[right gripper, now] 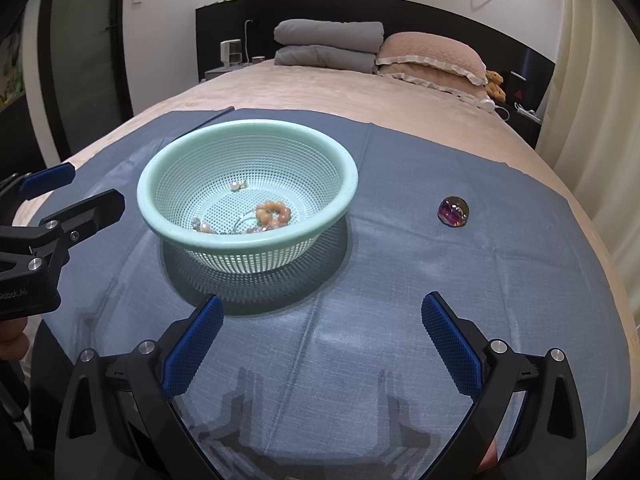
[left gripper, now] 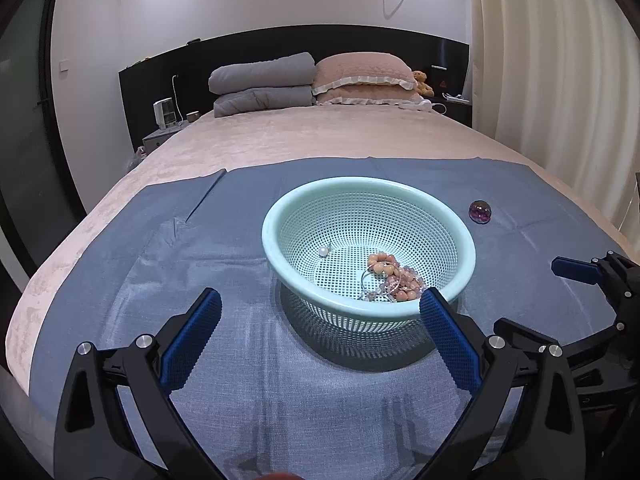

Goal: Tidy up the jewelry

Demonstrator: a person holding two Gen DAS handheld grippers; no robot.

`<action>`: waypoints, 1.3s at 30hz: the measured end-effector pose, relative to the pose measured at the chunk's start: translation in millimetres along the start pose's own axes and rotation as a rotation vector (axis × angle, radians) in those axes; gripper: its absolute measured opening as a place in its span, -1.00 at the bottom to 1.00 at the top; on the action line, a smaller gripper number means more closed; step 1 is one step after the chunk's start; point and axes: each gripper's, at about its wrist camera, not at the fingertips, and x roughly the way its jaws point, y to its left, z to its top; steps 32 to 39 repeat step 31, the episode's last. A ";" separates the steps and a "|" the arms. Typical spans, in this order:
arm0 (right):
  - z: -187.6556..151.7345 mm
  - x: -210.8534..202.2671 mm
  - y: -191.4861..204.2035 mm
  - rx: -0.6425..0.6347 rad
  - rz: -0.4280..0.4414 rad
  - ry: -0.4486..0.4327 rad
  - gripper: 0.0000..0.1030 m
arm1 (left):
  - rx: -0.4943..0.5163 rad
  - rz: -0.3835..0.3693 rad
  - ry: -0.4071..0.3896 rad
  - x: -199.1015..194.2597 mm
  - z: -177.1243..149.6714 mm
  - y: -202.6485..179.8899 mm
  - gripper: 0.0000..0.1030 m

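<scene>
A mint-green mesh basket (left gripper: 272,240) (right gripper: 152,208) stands on a blue-grey cloth (left gripper: 200,240) (right gripper: 400,280) on the bed. Inside lie an orange bead bracelet (left gripper: 386,264) (right gripper: 274,213), a pearl piece (left gripper: 323,251) (right gripper: 237,186) and tangled pale beads and chain (left gripper: 400,286) (right gripper: 208,227). A purple gem-like piece (left gripper: 480,211) (right gripper: 454,210) lies on the cloth right of the basket. My left gripper (left gripper: 320,304) is open and empty just in front of the basket. My right gripper (right gripper: 322,308) is open and empty, near side of the cloth.
The bed is covered in a pale pink spread (left gripper: 304,136) with grey folded quilts (left gripper: 262,84) and pink pillows (left gripper: 364,76) at the headboard. A curtain (left gripper: 560,80) hangs on the right. A dark door (left gripper: 24,120) is on the left.
</scene>
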 end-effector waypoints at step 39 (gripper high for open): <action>-1.3 1.5 0.8 -0.003 0.000 0.002 0.85 | -0.030 -0.032 -0.007 0.2 0.0 4.7 0.89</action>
